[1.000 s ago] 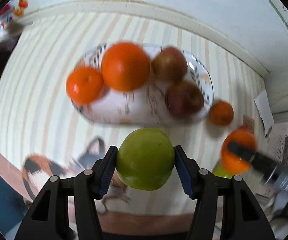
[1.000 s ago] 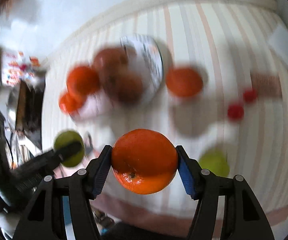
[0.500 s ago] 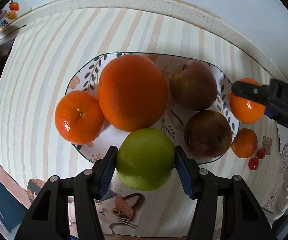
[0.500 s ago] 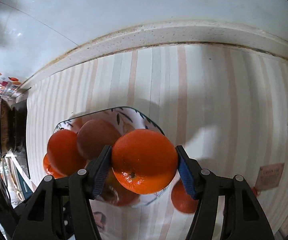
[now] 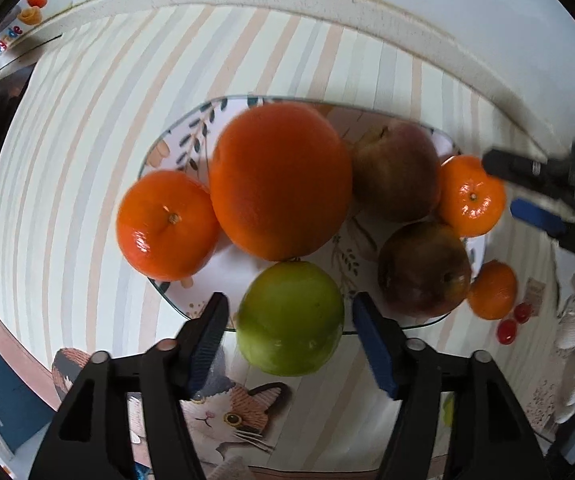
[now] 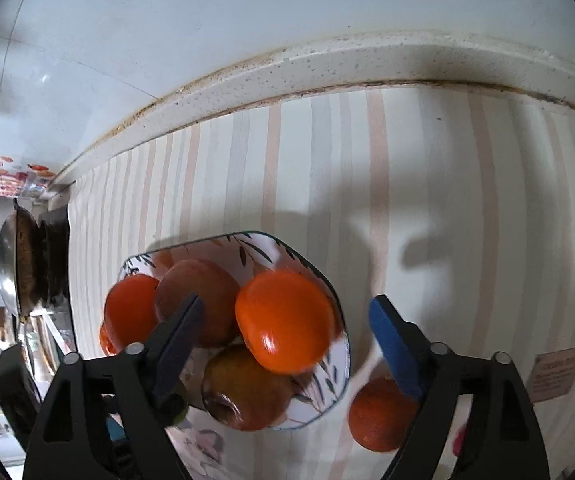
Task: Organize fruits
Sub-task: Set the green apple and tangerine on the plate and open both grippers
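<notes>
With both my left gripper and right gripper spread wide, gripping nothing, the green apple sits at lower centre on the plate rim.

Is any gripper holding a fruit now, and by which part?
Nothing is held. Both grippers, left and right, are open; green apple and orange sit free.

Plate crowded: big orange at middle, tangerine hard against its left, two apples and filling the right side. Green apple at the near rim, between the parted pads of the left claw, small gaps either side. Right claw crowding the far-right rim beside a small tangerine. Loose orange on the counter just right of the plate. Open striped counter behind the plate up to the wall ledge.
</notes>
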Motion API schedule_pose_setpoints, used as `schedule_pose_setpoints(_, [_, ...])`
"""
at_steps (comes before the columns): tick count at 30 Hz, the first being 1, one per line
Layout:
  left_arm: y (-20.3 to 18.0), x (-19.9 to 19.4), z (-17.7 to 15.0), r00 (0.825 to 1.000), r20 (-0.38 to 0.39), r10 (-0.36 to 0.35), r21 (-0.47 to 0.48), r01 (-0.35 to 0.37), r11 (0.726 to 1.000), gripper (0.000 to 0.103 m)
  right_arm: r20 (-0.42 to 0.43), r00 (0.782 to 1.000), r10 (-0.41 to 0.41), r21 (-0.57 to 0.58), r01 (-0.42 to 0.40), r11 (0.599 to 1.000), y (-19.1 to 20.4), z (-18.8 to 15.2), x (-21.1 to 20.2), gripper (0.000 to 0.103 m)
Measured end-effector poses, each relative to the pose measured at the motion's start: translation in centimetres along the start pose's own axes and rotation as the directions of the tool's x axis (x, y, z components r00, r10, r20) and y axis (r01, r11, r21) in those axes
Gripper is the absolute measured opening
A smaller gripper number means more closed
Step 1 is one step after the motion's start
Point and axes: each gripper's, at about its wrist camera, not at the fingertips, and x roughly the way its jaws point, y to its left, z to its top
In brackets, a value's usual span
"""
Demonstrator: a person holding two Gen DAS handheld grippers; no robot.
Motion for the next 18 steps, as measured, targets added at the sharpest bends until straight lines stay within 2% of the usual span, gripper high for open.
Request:
schedule_pose_setpoints(4, [0.6,-1.6,-0.3,0.999,0.041,0.000,-0.007,0.001,1.000,0.084,0.025,0.996,-0.083,-0.054,0.084,0.995,0.8,-1.4,-1.1,0.094])
schedule_pose_setpoints(14, [1.9,-4.7,-2.5,0.992,0.116,0.039,-0.030,-0.035,0.999,0.085,0.129,0.963,-0.236,-0.210,0.259,0.943,4.6,-8.6,-4.1,0.094])
schedule_pose_setpoints(18, [2.0,-5.5,-3.8,0.989,0.143,0.041,-0.033,-0.037,0.999,0.085,0.150,0.958,-0.243,-0.232,0.273,0.934,5.4,-10.5,-5.4,0.094])
